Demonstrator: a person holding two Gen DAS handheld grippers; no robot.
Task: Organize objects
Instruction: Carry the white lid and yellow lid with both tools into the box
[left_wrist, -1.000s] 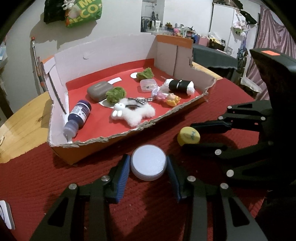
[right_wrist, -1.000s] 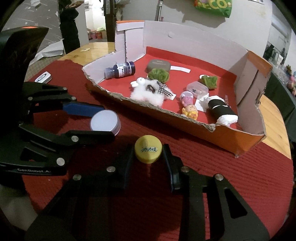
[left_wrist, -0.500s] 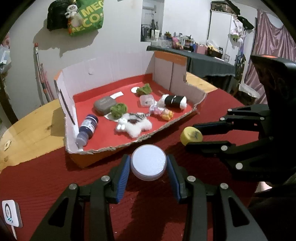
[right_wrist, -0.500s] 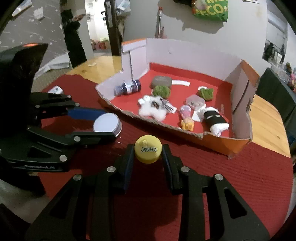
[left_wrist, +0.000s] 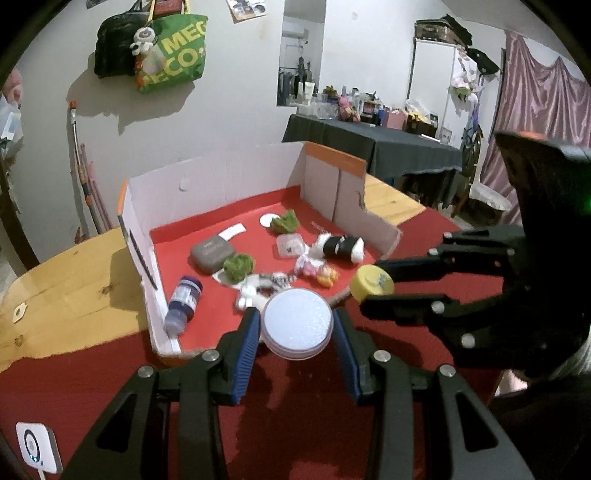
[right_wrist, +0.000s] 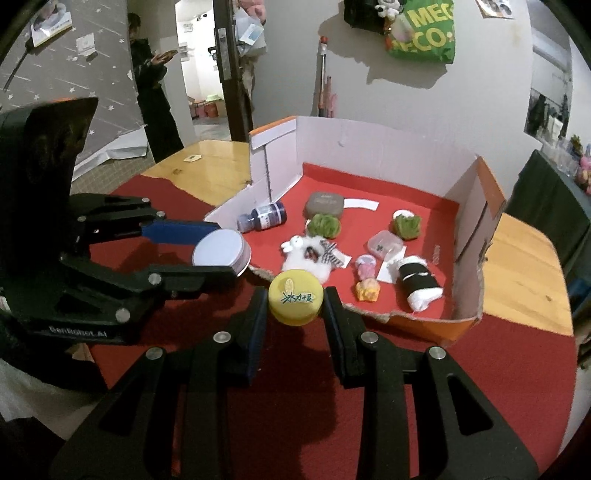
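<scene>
Carry step, by the look of it: over the worktop (right_wrist: 524, 258), both loads hang at the cardboard tray's (right_wrist: 476, 206) torn near edge. Left tongs (left_wrist: 297, 334) clamp the white round tin (left_wrist: 297, 325); right tongs (right_wrist: 295, 304) clamp the yellow cap (right_wrist: 295, 301) — next, carry them in over bare red floor and part the tongs.

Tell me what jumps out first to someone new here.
Both grippers are loaded at the box's torn front edge: the left gripper clamps a white round tin, the right gripper a yellow cap. Behind them, the red-floored cardboard box holds small toys and a blue bottle.
</scene>
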